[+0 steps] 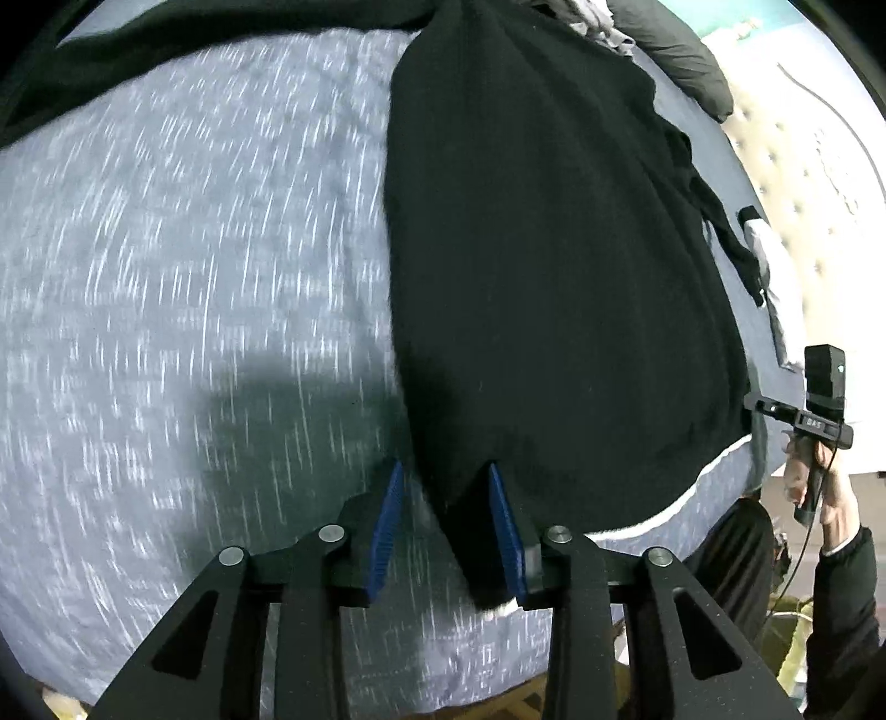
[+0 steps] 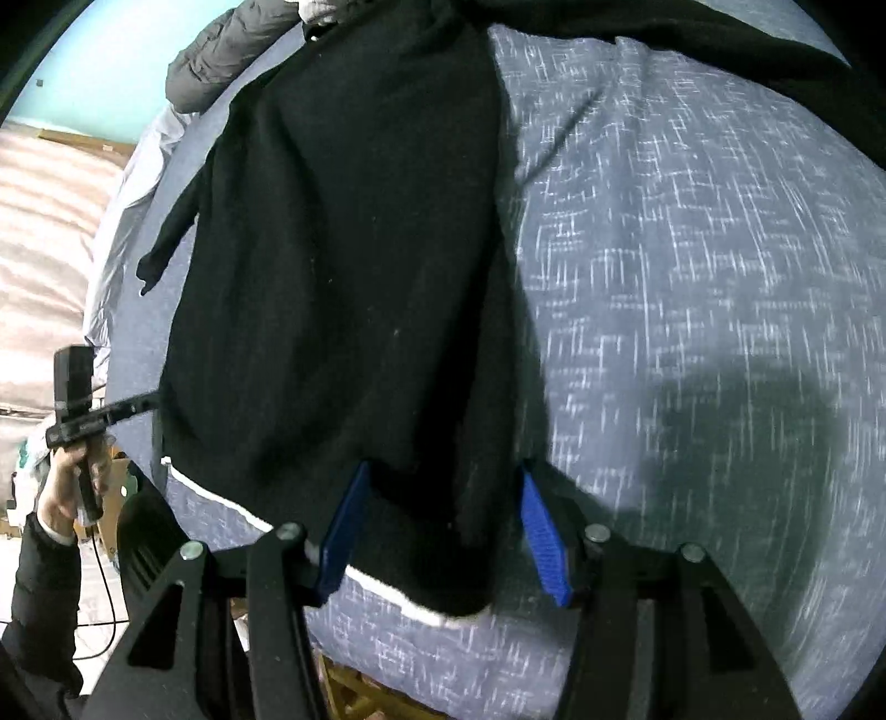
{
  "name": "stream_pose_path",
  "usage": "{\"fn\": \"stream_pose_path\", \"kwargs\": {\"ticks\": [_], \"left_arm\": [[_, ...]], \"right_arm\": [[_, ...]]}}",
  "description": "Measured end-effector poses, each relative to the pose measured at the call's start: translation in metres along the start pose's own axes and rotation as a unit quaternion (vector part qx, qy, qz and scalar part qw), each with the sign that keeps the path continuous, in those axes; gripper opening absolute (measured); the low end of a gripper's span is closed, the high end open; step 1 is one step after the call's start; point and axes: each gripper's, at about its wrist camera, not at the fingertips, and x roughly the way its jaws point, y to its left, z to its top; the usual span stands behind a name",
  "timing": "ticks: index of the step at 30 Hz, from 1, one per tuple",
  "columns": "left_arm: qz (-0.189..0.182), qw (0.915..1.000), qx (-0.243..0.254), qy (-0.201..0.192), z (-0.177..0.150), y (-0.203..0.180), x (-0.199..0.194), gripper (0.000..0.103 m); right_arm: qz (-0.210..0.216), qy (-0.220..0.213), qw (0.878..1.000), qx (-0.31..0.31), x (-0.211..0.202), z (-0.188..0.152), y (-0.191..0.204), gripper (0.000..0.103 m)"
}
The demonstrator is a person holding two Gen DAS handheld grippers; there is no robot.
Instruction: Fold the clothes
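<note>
Black fabric is what both tools face: a dark garment lies folded lengthwise on a blue-grey speckled bedspread, its long axis running straight away from the near edge of the bed toward a heap of other clothes at the far end. The left gripper sits at the garment's near left corner, jaws partly open, with that corner lying in the gap; one blue pad is against the cloth while the other stands clear over bare bedspread, so I judge nothing is clamped. The right gripper sits at the near right corner, jaws wider, the hem between both pads with a gap on each side, so it too is loose. In the right view the person's other hand appears at the left, holding its tool just beside the hem. Each hand is nearest its own corner, and the two corners span the short near edge. The coming move turns on this: the length lies directly ahead of both tools, so a fold would carry the near hem forward along that axis toward the far end, both hands travelling together. Both frames are motion-blurred, so finer contact is hard to read.
</note>
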Motion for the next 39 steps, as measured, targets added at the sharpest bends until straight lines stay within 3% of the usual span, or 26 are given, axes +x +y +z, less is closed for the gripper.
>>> {"fn": "stream_pose_path", "kwargs": {"ticks": [3,5,6,7,10,13,17,20,22,23,26,35,36,37,39], "left_arm": [[-0.004,0.9999,0.012,0.004,-0.011,-0.007,0.004,0.034],[-0.007,0.9998,0.019,0.007,-0.016,-0.012,0.008,0.033],[-0.006,0.9997,0.023,0.007,-0.019,-0.015,0.009,0.029],[-0.007,0.9996,0.027,0.005,-0.020,-0.017,0.008,0.015],[-0.010,0.9992,0.038,-0.008,-0.024,-0.024,0.001,0.010],[-0.009,0.9987,0.046,-0.017,-0.028,-0.028,-0.008,0.010],[-0.010,0.9985,0.048,-0.026,-0.032,-0.030,-0.017,0.010],[-0.009,0.9982,0.051,-0.031,-0.030,-0.029,-0.021,0.010],[-0.007,0.9982,0.051,-0.032,-0.028,-0.032,-0.020,0.010],[-0.006,0.9982,0.051,-0.032,-0.026,-0.035,-0.020,0.010],[-0.005,0.9981,0.050,-0.035,-0.026,-0.038,-0.019,0.010],[-0.004,0.9979,0.052,-0.037,-0.033,-0.037,-0.021,0.010],[-0.004,0.9979,0.053,-0.038,-0.034,-0.036,-0.022,0.010],[-0.005,0.9978,0.053,-0.039,-0.034,-0.036,-0.023,0.010],[-0.008,0.9977,0.052,-0.041,-0.034,-0.036,-0.025,0.010]], "right_arm": [[0.003,-0.011,1.000,0.002,-0.001,-0.008,0.004,0.055],[0.004,-0.013,1.000,-0.002,0.001,-0.013,0.007,0.038],[0.005,-0.017,1.000,0.002,0.001,-0.015,0.007,0.024],[0.006,-0.022,1.000,0.005,0.002,-0.017,0.006,0.013],[0.035,-0.044,0.998,0.029,-0.003,-0.018,0.003,0.006],[0.053,-0.058,0.996,0.031,-0.013,-0.024,0.006,0.005],[0.033,-0.055,0.998,0.021,-0.018,-0.032,0.007,0.006],[0.001,-0.075,0.997,0.007,-0.028,-0.034,0.015,0.013],[-0.020,-0.098,0.995,-0.008,-0.040,-0.036,0.020,0.040],[-0.022,-0.107,0.994,-0.017,-0.045,-0.035,0.024,0.045],[-0.028,-0.103,0.993,-0.054,-0.044,-0.031,0.044,0.045],[-0.080,-0.034,0.995,-0.057,0.003,-0.027,0.016,0.044],[-0.084,-0.038,0.994,-0.060,0.004,-0.028,0.015,0.037],[-0.087,-0.042,0.993,-0.063,0.005,-0.029,0.015,0.019],[-0.082,-0.052,0.993,-0.066,-0.001,-0.031,0.013,0.002]]}}
